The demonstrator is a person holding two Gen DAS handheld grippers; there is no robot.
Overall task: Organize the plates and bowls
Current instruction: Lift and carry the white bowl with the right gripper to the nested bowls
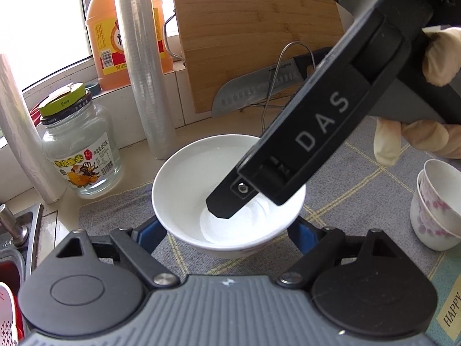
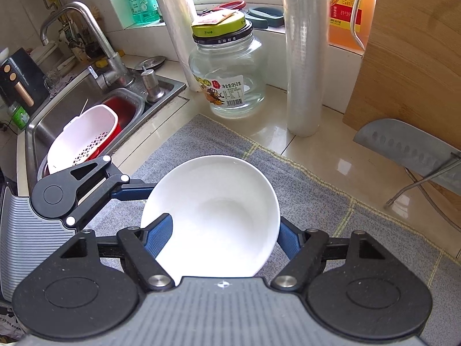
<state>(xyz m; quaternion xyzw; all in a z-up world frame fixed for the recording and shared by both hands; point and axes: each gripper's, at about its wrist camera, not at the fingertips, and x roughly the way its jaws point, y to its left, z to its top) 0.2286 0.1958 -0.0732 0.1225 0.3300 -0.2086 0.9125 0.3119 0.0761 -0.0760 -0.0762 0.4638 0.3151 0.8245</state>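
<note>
Closest up, the left gripper point(image 1: 227, 230) has its blue fingers point(image 1: 151, 235) pressed against opposite outer sides of the white bowl point(image 1: 184, 178), clasping it across its full width.

Starting at the left end of the counter point(image 2: 331, 121), the steel sink point(image 2: 57, 115) holds a white colander point(image 2: 83, 138) lying in a red basin point(image 2: 124, 109), with the tap point(image 2: 86, 20) arching behind it. At the counter's back edge, just right of the sink, stands a glass jar point(image 2: 227, 66) with a green lid, set between two upright rolls of cling film point(image 2: 302, 57).

In front of the jar, the bowl sits over the back left part of the grey mat point(image 2: 302, 190). I cannot tell whether its base rests on the cloth.

From the right comes the right gripper point(image 2: 224, 225), held in a gloved hand point(image 1: 438, 57). It straddles the bowl's wall, one finger down inside the bowl and the other outside the rim, jaws clenched on it.

Behind, on the window sill, is an orange bottle point(image 1: 106, 28). Right of it, a bamboo cutting board point(image 1: 253, 28) leans at the counter's back edge, with a broad knife point(image 1: 250, 92) on a wire stand in front of it. At the mat's right edge, two flowered cups point(image 1: 435, 210) sit nested together.
</note>
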